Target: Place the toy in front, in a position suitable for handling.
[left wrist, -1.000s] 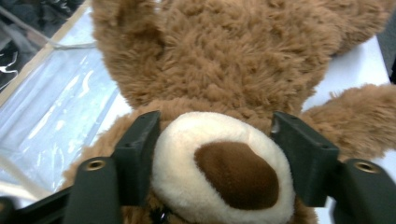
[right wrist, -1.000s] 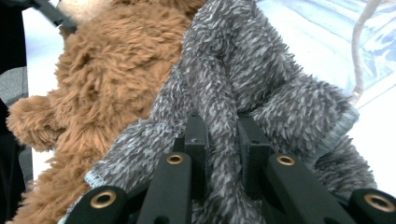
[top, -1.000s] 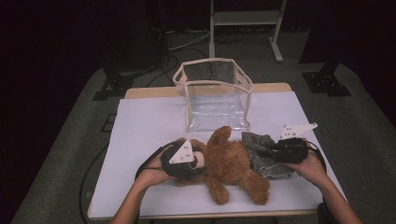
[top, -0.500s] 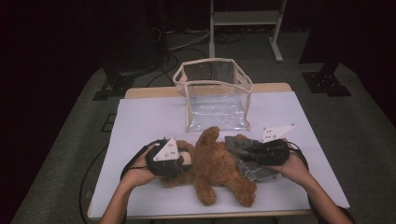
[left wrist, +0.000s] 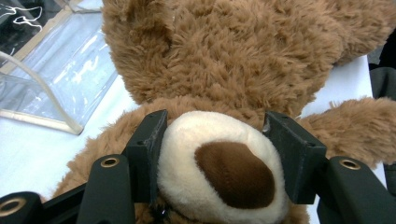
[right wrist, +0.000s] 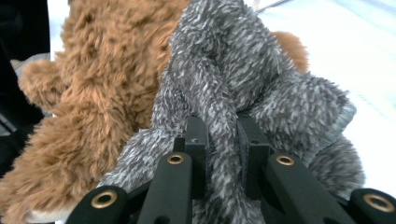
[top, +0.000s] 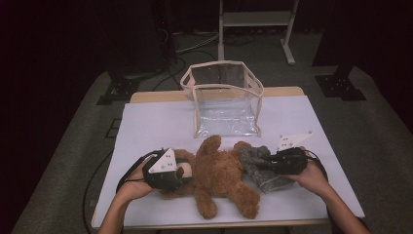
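Left tongs (left wrist: 217,158) straddle the teddy bear's (top: 219,175) snout, apparently touching (just opening); right tongs (right wrist: 223,140) pinch grey fuzzy cloth (right wrist: 243,84) on the worktop (top: 156,126).

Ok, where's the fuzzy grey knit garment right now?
In the high view the fuzzy grey knit garment lies right of centre near the table's front, against the brown plush teddy bear, pinched in the right gripper, in front of the clear plastic bag.

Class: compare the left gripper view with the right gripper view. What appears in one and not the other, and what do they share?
Left gripper view alone: the bear's cream muzzle between the left gripper jaws, and the clear bag. Right gripper view alone: the grey cloth, a fold of it pinched by the right gripper. Shared: the bear's brown fur and the white table.
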`<action>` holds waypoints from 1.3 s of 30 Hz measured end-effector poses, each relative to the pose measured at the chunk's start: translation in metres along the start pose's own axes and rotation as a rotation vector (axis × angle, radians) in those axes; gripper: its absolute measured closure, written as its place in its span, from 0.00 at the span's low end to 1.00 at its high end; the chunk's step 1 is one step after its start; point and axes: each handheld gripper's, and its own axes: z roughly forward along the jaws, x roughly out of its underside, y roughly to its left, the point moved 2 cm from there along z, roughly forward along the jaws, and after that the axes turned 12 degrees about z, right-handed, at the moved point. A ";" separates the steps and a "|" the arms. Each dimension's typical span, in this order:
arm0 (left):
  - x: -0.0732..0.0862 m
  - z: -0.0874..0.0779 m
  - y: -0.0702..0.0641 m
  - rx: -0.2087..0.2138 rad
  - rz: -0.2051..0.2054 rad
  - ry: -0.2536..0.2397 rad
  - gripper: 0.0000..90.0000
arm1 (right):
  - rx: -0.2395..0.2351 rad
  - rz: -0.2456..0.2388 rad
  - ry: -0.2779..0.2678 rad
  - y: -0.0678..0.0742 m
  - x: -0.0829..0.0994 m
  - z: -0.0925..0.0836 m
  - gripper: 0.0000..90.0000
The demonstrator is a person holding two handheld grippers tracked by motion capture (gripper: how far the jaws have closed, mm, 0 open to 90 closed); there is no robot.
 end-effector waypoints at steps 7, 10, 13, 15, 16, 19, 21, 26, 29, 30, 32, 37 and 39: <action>0.000 0.001 -0.003 0.007 0.012 0.004 0.45 | 0.003 -0.057 -0.060 0.007 -0.042 -0.004 0.85; 0.000 -0.001 -0.006 0.010 0.023 0.001 0.45 | -0.011 -0.089 -0.043 0.013 -0.062 0.012 0.85; 0.001 -0.001 -0.008 0.017 0.023 -0.009 0.45 | -0.009 -0.106 -0.001 0.014 -0.074 0.031 0.85; 0.002 -0.002 -0.009 0.017 0.020 -0.016 0.45 | -0.004 -0.106 0.028 0.011 -0.075 0.039 0.85; 0.002 -0.002 -0.009 0.020 0.020 -0.018 0.45 | -0.001 -0.102 0.041 0.009 -0.072 0.041 0.85; 0.001 -0.002 -0.011 0.022 0.022 -0.022 0.45 | 0.000 -0.077 0.063 0.002 -0.058 0.038 0.85; 0.000 -0.001 -0.011 0.021 0.026 -0.021 0.45 | 0.004 -0.053 0.064 -0.004 -0.046 0.031 0.85; -0.001 0.001 -0.011 0.024 0.030 -0.020 0.45 | 0.032 -0.010 0.062 -0.015 -0.025 0.008 0.85; -0.002 0.002 -0.011 0.027 0.028 -0.017 0.45 | 0.039 -0.016 0.038 -0.013 -0.031 -0.004 0.85; -0.002 0.002 -0.011 0.029 0.031 -0.018 0.45 | 0.040 -0.024 0.030 -0.011 -0.036 -0.006 0.85; -0.003 0.003 -0.011 0.030 0.034 -0.018 0.45 | 0.030 -0.048 0.018 -0.005 -0.047 -0.004 0.85; -0.002 0.003 -0.011 0.030 0.033 -0.019 0.45 | -0.002 -0.101 0.037 0.012 -0.071 0.020 0.85; -0.002 0.003 -0.011 0.030 0.032 -0.021 0.45 | -0.006 -0.110 0.058 0.014 -0.073 0.031 0.85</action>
